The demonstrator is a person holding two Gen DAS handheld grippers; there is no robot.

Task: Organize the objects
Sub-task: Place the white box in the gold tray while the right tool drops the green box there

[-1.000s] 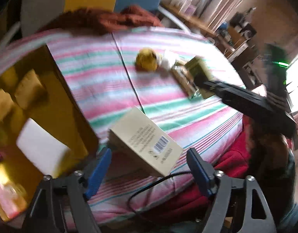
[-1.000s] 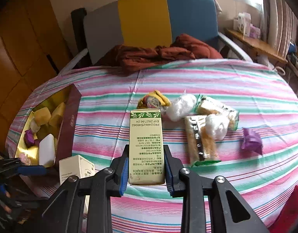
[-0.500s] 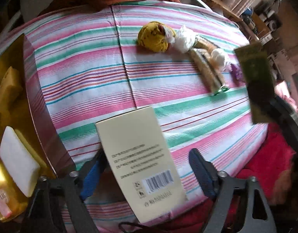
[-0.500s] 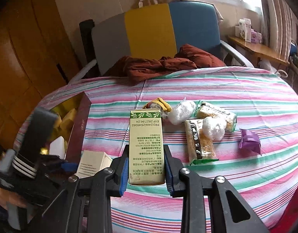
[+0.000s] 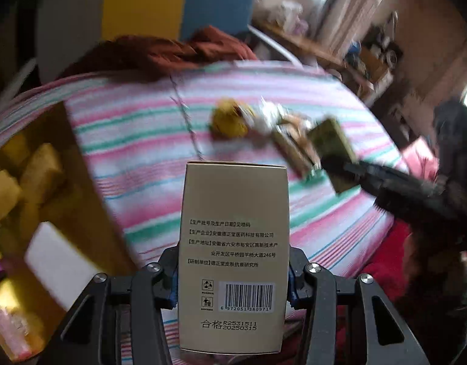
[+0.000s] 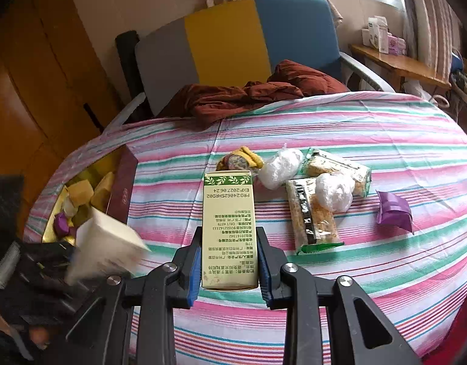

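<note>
off to the left of my left gripper (image 5: 232, 276) sits the open dark red box with a gold lining (image 6: 124, 188), with yellow blocks (image 5: 41, 167) and a white block (image 5: 57, 255) in it. my left gripper's jaws have just been closing and now clamp the tall cream cardboard carton with a barcode (image 5: 233, 243) by its side walls, the carton standing up between the blue pads. my right gripper (image 6: 229, 270) is clenched on the pale green printed carton with a leaf band (image 6: 229, 222), which points away from me over the pink, green and white striped tablecloth (image 6: 370, 127). just ahead of that carton's far end lies a yellow cloth bundle (image 6: 242, 159); to the right of it a white crumpled plastic ball (image 6: 280, 165), two clear packets of biscuits (image 6: 311, 216), a second white ball (image 6: 334, 191) on them, and furthest right a purple wrapper (image 6: 393, 211). beyond the table a rust-brown cloth (image 6: 248, 94) lies heaped against a grey, yellow and blue chair back (image 6: 227, 36).
</note>
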